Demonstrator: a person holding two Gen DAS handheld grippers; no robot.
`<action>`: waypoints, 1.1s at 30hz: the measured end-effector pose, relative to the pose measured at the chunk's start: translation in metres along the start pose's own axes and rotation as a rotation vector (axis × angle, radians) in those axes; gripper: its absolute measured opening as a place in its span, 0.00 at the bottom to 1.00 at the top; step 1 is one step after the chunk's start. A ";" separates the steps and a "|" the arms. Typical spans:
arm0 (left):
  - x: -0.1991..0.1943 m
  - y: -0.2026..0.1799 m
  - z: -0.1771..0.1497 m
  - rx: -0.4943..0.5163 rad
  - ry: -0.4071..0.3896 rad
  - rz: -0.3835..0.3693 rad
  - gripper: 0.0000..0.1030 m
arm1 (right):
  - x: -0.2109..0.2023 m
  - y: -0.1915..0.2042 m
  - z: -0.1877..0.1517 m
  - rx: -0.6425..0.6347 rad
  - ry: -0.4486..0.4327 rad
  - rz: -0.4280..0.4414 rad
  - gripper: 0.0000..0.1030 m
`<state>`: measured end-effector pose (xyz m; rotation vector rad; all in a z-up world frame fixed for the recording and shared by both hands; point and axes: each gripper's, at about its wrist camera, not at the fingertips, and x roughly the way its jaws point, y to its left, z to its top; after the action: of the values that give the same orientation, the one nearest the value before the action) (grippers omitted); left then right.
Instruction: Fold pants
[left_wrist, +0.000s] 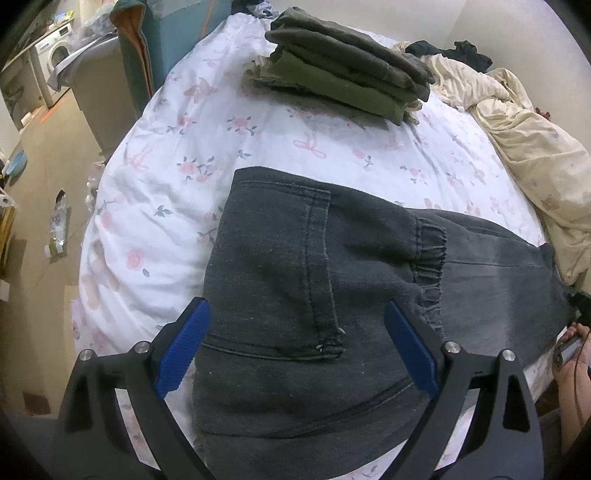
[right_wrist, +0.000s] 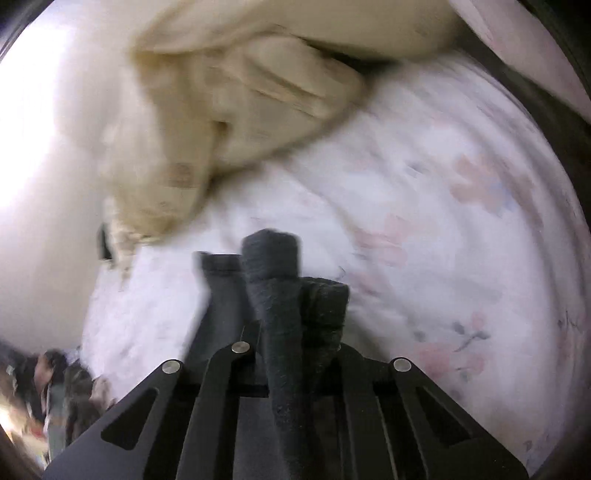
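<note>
While the left gripper (left_wrist: 295, 350) stood with its jaws spread wide over the dark grey pants (left_wrist: 295, 277), touching nothing, the garment's long axis ran from lower centre toward the right edge of the left wrist frame, where a hand (left_wrist: 570, 354) showed. In the right wrist view, the right gripper (right_wrist: 273, 291) was clamped on a bunched dark fold of the pants, making it the nearer to the cloth. The pants lay on a floral bedsheet (left_wrist: 166, 206), with folded olive clothes (left_wrist: 343, 70) at upper centre, a cream blanket (left_wrist: 517, 122) at upper right, and a washing machine (left_wrist: 55, 51) at upper left.

Dark grey pants (left_wrist: 295, 280) lie spread flat, back pocket up, one bunched end lifted.
</note>
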<state>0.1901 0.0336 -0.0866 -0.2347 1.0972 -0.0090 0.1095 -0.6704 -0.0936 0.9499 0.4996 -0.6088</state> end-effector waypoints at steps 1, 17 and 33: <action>-0.001 0.000 0.000 -0.001 -0.003 -0.001 0.90 | -0.003 0.007 0.000 -0.019 0.003 0.032 0.08; -0.004 0.014 -0.001 -0.077 0.061 -0.013 0.90 | -0.108 0.216 -0.185 -0.589 0.347 0.636 0.08; -0.018 0.007 0.002 -0.082 0.052 -0.072 0.90 | -0.129 0.179 -0.342 -0.981 0.840 0.595 0.63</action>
<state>0.1827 0.0430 -0.0709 -0.3491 1.1417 -0.0350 0.0926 -0.2643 -0.0739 0.3084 1.0677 0.6075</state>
